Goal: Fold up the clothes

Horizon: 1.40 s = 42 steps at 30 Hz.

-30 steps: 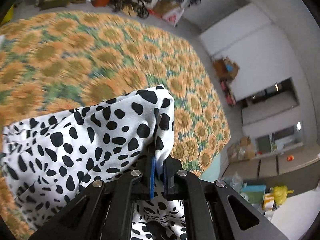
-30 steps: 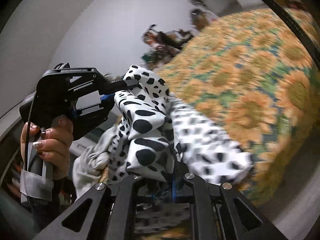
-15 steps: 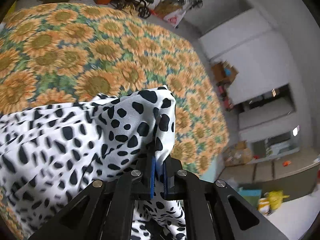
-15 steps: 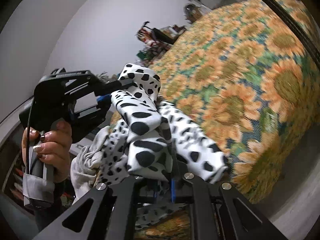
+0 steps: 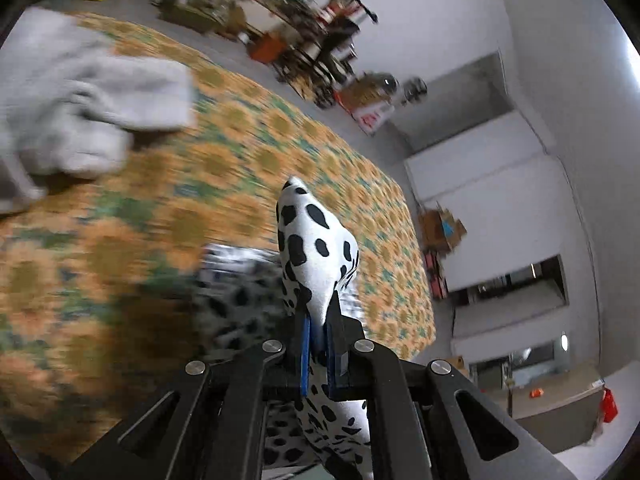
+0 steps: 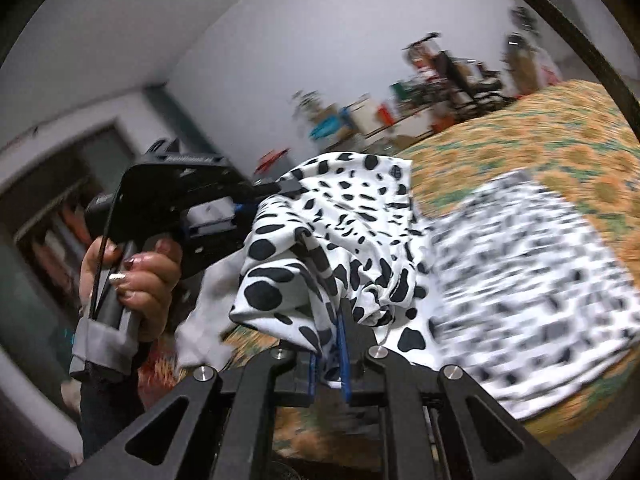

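The spotted garment [image 6: 352,240] lies on the bedspread [image 6: 540,140] at centre frame. In the left wrist view, a towel [image 5: 80,100] sits upper left on the bedspread, with shelves [image 5: 312,32] behind.

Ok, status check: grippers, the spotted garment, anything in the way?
Both shut on spotted garment: left gripper, right gripper. Grey cloth on sunflower bedspread ahead.

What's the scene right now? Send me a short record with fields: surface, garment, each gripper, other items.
surface: bed cover with a sunflower print
garment: white cloth with black spots, partly lifted, the rest lying on the bed cover
left gripper: shut on a bunched corner of the spotted cloth
right gripper: shut on another bunched part of the same cloth
hand: grips the left gripper's handle
other items: grey garment on the bed cover, apart from the spotted cloth
image quality: motion blur
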Available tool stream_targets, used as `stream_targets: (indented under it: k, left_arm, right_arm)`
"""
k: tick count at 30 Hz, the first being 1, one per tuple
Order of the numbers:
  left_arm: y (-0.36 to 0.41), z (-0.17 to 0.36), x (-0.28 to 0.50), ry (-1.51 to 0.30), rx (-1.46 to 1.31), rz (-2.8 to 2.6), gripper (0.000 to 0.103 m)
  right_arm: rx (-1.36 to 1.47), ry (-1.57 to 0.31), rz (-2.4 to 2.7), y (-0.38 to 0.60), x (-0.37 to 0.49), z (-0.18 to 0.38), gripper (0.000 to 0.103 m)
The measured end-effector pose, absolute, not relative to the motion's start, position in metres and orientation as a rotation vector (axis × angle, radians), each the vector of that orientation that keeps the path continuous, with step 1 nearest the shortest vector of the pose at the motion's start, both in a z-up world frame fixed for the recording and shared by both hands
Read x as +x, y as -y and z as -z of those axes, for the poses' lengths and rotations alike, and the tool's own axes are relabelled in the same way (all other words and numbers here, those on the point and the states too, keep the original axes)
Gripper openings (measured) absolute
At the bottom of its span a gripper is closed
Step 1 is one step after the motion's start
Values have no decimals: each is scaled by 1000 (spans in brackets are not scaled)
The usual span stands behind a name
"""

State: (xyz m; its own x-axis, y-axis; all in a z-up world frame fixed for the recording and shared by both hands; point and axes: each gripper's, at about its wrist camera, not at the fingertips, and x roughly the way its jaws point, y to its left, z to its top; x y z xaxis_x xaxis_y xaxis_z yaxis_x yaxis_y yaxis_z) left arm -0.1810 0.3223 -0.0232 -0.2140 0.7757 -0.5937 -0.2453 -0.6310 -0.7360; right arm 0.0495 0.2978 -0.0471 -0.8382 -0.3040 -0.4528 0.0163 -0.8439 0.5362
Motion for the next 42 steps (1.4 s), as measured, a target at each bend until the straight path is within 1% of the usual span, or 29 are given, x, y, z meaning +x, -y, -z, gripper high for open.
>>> stream_targets:
  k: [3, 7, 12, 16, 20, 22, 26, 31, 36, 39, 42]
  left_arm:
    - [-266, 37, -183, 704, -1370, -1950, 5]
    - [-203, 68, -181, 751, -1422, -1997, 5]
    - [-153, 98, -187, 866, -1484, -2009, 5]
    - [-133, 110, -187, 940, -1506, -2000, 4]
    - [-139, 104, -183, 962, -1485, -1957, 4]
    - [-157, 89, -182, 925, -1450, -1952, 4]
    - [-212, 40, -177, 776, -1353, -1954, 4]
    - [-326, 6, -178, 590, -1343, -1878, 4]
    - [-456, 11, -174, 450, -1415, -1751, 4]
    - [-526, 28, -166, 331, -1485, -1698, 4]
    - [-574, 53, -166, 272, -1566, -1654, 4]
  right_arm:
    - [872, 690, 2670, -241, 35, 58, 11]
    - [1016, 561, 2596, -184, 17, 91, 11]
    - [1139, 427, 2536, -134, -2, 120, 11]
    - [1152, 403, 2525, -127, 2, 117, 11]
    - [1131, 487, 2509, -143, 2, 110, 11]
    - [1108, 548, 2505, -155, 1, 101, 10]
    - [982, 721, 2537, -208, 20, 76, 10]
    - [851, 811, 2745, -291, 60, 51, 10]
    - [819, 1070, 2859, -375, 93, 67, 10]
    - [840, 1188, 2884, -409, 109, 83, 9]
    - [839, 1335, 2873, -439, 121, 103, 8]
